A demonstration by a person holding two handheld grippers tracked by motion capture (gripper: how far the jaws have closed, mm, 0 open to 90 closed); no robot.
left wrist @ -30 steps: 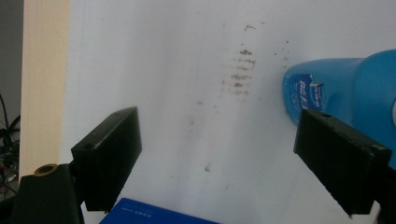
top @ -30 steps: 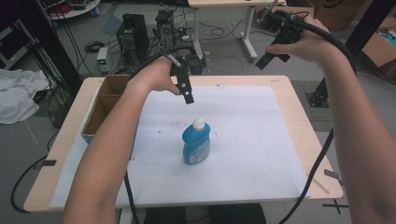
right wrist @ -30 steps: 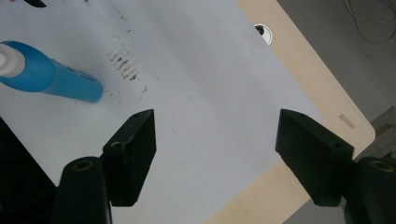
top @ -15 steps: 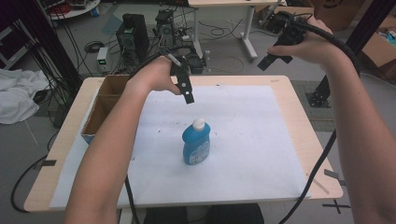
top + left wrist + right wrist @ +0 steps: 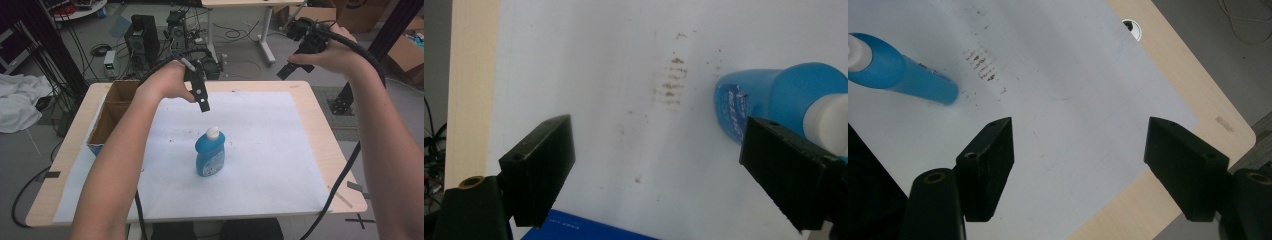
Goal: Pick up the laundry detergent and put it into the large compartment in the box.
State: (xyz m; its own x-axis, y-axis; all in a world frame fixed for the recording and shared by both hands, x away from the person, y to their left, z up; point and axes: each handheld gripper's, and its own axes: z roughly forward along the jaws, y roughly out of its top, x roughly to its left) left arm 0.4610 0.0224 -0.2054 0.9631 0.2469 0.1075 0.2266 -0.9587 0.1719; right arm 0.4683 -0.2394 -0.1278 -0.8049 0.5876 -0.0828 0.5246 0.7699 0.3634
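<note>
A: Left claw [image 5: 203, 102]?
B: Held up over the far-middle part of the white sheet [image 5: 260, 150], jaws spread wide, nothing in them. In the left gripper view the gap between its jaws has bare sheet with some dark smudges [image 5: 671, 82].

A: Bottle?
B: Blue bottle [image 5: 210, 154] with a white cap [image 5: 213, 132], standing upright on the sheet, below and just nearer the person than the left claw, not touching it. In the left gripper view it sits at the right jaw's side, partly behind that jaw.

A: Right claw [image 5: 288, 70]?
B: Up in the air past the far right part of the worktop [image 5: 327, 127], jaws released and wide apart, empty. Bottle is well off to its left; in the right gripper view it lies beyond the left jaw, upper left.

A: Edges?
B: Under the right claw the sheet's edge and the worktop's rounded corner [image 5: 1243, 137] run diagonally, floor beyond. A small round hole [image 5: 1132, 27] in the wood near that edge. Left of the left claw, a cardboard box [image 5: 111, 112] sits on the worktop's left side.

A: Room?
B: Open sheet all round the bottle, widest toward the right claw's side.
</note>
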